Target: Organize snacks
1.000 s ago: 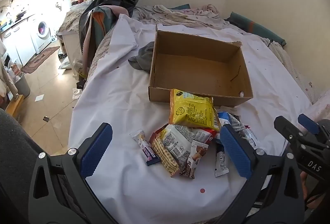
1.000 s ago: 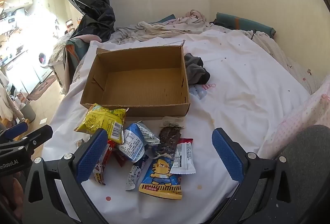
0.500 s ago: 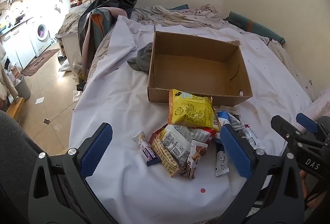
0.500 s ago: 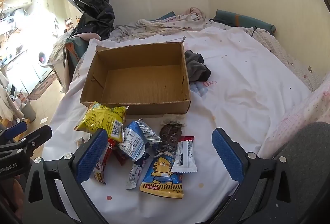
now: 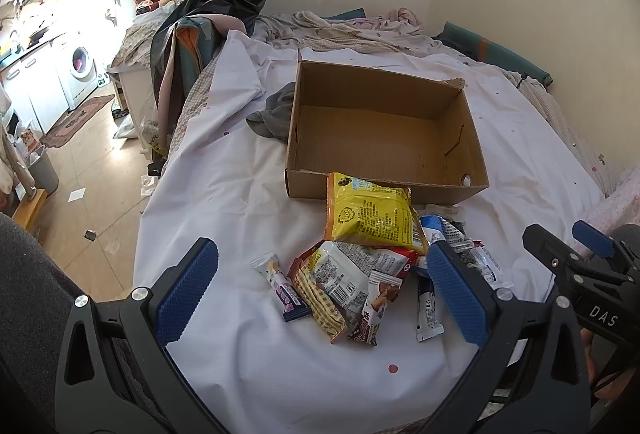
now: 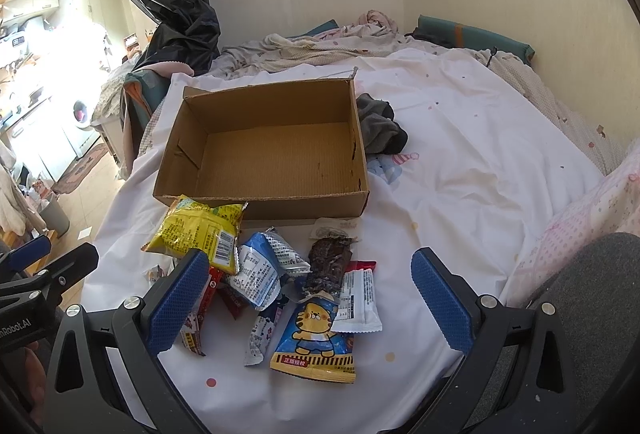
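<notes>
Snacks [image 6: 280, 274] in crinkled mixed wrappers heaped before empty cardboard box [image 6: 264, 150]

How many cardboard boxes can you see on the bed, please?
1. The cardboard box sits open and empty on the white sheet, just behind the snack pile.

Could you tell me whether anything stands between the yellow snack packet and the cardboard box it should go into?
Nothing visible does. The yellow snack packet leans against the near wall of the cardboard box, whose inside is bare; only that low wall must be cleared.
</notes>
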